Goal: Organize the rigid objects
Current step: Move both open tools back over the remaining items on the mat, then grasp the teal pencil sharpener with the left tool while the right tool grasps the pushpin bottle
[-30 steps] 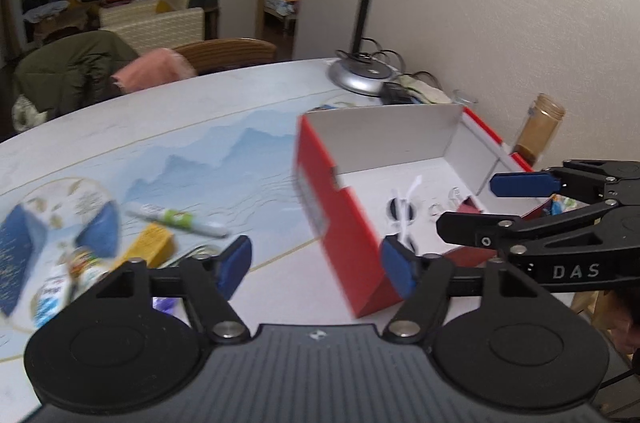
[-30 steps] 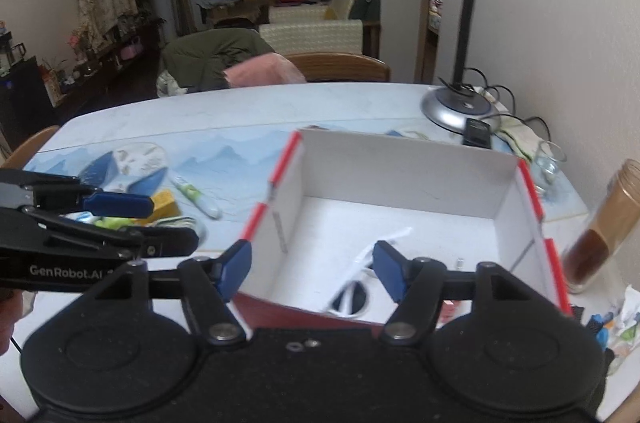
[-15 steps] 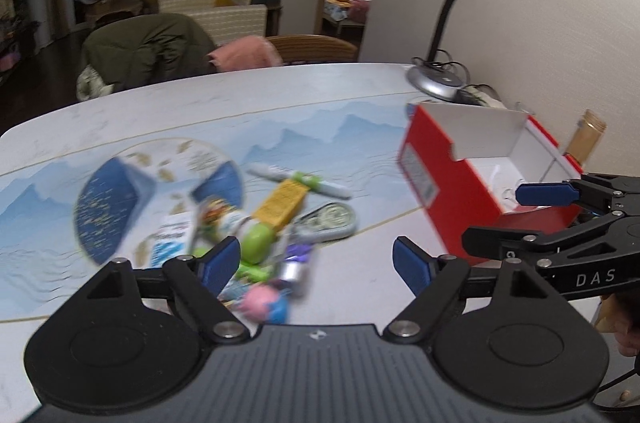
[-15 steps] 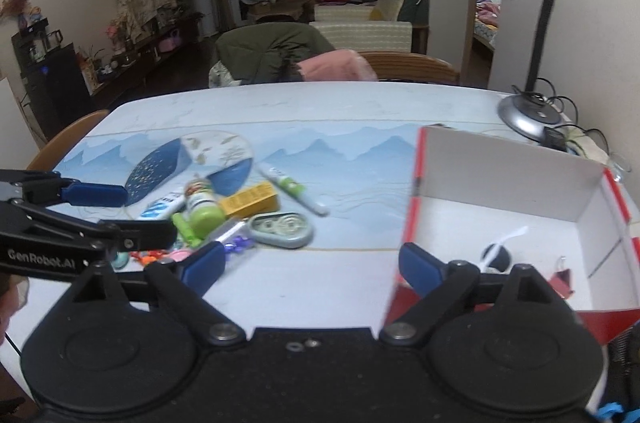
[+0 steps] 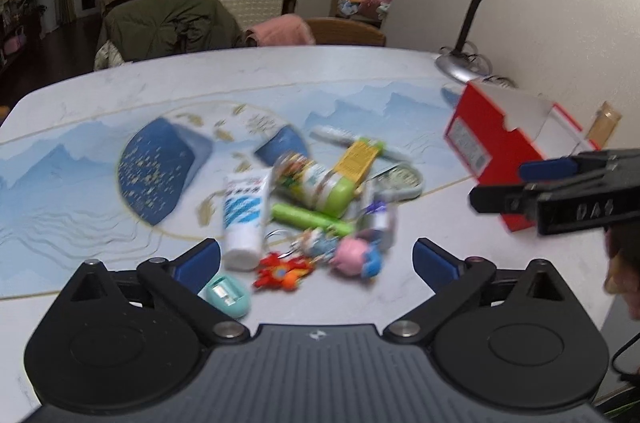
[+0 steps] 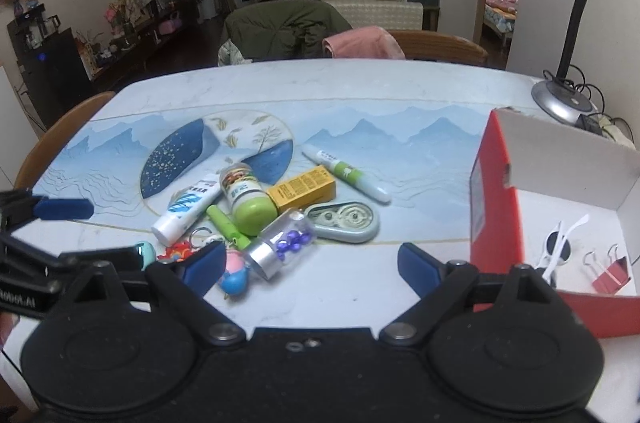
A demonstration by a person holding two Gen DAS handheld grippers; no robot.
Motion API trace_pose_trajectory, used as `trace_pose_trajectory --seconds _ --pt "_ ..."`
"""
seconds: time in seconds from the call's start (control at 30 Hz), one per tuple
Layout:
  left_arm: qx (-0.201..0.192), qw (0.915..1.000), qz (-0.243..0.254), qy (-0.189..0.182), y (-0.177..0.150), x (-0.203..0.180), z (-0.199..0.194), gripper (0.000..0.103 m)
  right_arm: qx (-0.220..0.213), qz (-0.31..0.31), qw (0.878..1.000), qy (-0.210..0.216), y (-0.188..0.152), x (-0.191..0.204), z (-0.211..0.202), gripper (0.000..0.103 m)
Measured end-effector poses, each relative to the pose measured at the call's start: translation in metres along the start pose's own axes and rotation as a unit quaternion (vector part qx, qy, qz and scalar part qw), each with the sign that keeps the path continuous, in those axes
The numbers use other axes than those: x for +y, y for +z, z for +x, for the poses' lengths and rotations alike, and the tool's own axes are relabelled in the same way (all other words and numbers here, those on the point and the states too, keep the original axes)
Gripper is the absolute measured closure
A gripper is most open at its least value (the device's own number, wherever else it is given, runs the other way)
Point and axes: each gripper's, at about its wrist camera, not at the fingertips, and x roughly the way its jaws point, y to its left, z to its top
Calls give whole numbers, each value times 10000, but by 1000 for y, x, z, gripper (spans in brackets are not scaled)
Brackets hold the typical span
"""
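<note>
With both the left gripper (image 5: 316,261) and right gripper (image 6: 312,261) spread empty near the clutter, one should isolate the pink figure (image 5: 356,258) before lifting toward the red box (image 6: 496,207) at right.

Glossy red cardboard box (image 6: 496,207) with a matt white paper-like inside, sitting at the tablecloth's right edge. The smooth blue printed tablecloth (image 6: 400,143) looks slightly shiny. The green-capped clear plastic bottle (image 6: 246,197) and white plastic tube (image 6: 186,209) look slick.
</note>
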Motion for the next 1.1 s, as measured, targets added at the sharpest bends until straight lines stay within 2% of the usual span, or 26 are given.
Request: trace_pose_trajectory --seconds 0.17,0.33,0.47,0.63,0.87,1.1 --pt "198 9997 -100 131 -16 24 16 0 130 98 9997 -174 0 10 20 11" --pt "230 9990 -269 272 -24 41 30 0 301 213 9988 -331 0 16 42 13" --pt "307 9989 -192 305 -30 45 43 0 440 367 9977 -368 4 19 60 13" --pt "394 9972 -77 628 -33 47 56 0 591 324 9967 -461 10 27 83 13" --pt "434 9978 -172 474 -38 51 66 0 803 535 9932 -646 19 25 110 20" --pt "438 9981 -215 372 -38 52 70 1 975 662 9914 -577 19 24 122 31"
